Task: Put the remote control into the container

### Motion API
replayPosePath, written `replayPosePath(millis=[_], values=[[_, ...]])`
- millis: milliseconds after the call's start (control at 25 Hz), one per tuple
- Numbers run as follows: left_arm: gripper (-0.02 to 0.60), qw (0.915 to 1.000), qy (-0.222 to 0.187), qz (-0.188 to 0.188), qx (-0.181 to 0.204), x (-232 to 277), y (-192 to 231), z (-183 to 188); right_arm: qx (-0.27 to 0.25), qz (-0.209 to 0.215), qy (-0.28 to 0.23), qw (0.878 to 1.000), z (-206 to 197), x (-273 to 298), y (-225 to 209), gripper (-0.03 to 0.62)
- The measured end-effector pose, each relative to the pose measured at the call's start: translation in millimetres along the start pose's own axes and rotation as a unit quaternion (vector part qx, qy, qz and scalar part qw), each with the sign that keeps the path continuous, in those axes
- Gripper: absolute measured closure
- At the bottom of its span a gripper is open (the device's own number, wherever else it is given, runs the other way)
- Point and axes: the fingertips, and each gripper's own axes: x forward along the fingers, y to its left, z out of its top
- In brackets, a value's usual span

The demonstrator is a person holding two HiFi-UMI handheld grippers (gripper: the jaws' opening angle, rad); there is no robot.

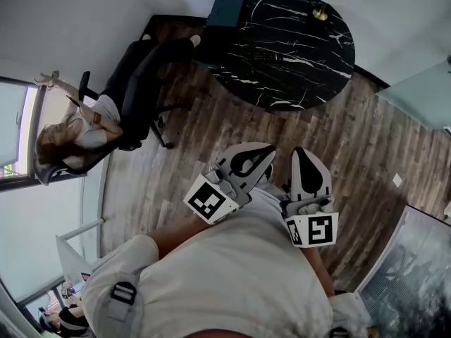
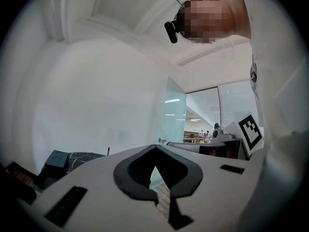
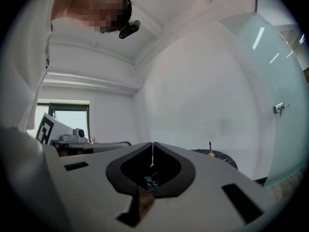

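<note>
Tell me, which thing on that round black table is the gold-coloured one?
The small brass piece near the upper right edge of the table; it gleams gold, whereas the box at upper left is dark teal.

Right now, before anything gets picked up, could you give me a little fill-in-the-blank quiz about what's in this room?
1. The black marble table has a ___ top.
2. In the head view, the teal container sits at the table's far ___ side.
3. The left tool and the right tool both have their jaws ___, with nothing between them.
4. The floor is laid with ___ planks.

Missing words: round; left; shut; wood.
</note>
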Motion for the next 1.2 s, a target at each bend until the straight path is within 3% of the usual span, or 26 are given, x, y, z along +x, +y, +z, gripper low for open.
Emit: replayPosePath(millis=[480,880,1200], values=[[0.575,0.9999,-0.003,0.014,-0.008,22,46,0,-0.002,0.01,0.012,1.0,-2,48,-16,0.583],[0.575,0.9996,-0.013,0.017,-0.018,62,166,18,-0.019,0.007,0.033,0.999,3,168,-40,0.583],[0.575,0.9996,-0.011,-0.01,-0.022,99,260,39,-0.029,-0.017,0.029,0.999,19,264,-56,0.583]])
